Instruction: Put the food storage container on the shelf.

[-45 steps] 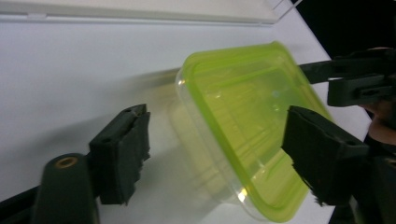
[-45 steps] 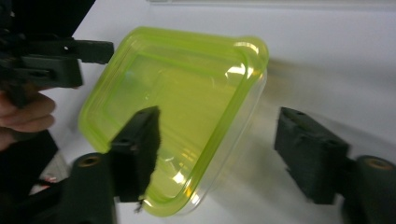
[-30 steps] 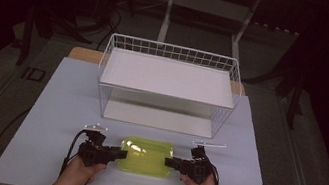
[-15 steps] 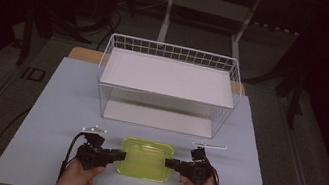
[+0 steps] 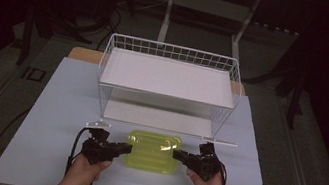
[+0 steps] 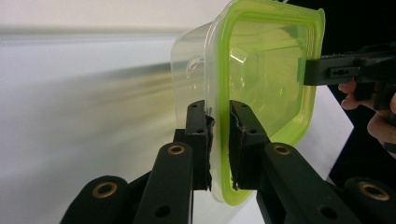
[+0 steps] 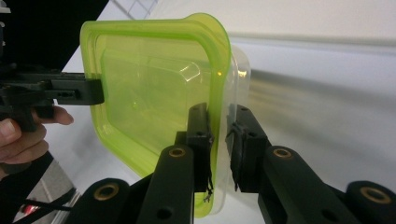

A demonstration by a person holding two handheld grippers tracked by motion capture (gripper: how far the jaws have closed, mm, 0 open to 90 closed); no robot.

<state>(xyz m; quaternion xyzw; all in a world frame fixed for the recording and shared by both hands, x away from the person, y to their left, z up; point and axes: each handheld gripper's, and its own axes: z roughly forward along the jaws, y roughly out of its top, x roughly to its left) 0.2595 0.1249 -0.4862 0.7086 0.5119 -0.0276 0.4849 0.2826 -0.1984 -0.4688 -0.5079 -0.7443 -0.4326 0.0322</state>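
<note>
Gripping a clear container with a yellow-green lid [image 5: 153, 151] from both short ends, near the front edge of the pale table [image 5: 54, 104]. Left gripper [image 5: 118, 148] pinched on the left rim; in the left gripper view, pads [image 6: 198, 135] pressed on either side of the lid edge, one on the clear wall, the other on the green lid. Jaws just closed in on that rim. Right gripper [image 5: 183, 155] clamped on the opposite rim in the same way; in the right gripper view, the lid edge [image 7: 219, 93] sat between the jaws, which also just closed on it. Container kept about level, just in front of the white wire shelf rack [image 5: 169, 80], not touching it. Seen from above, lid facing up. Hands [image 5: 86, 170] behind the grippers, coming in from the bottom edge. Could not tell whether the container rested on the table or hung slightly above it.
</note>
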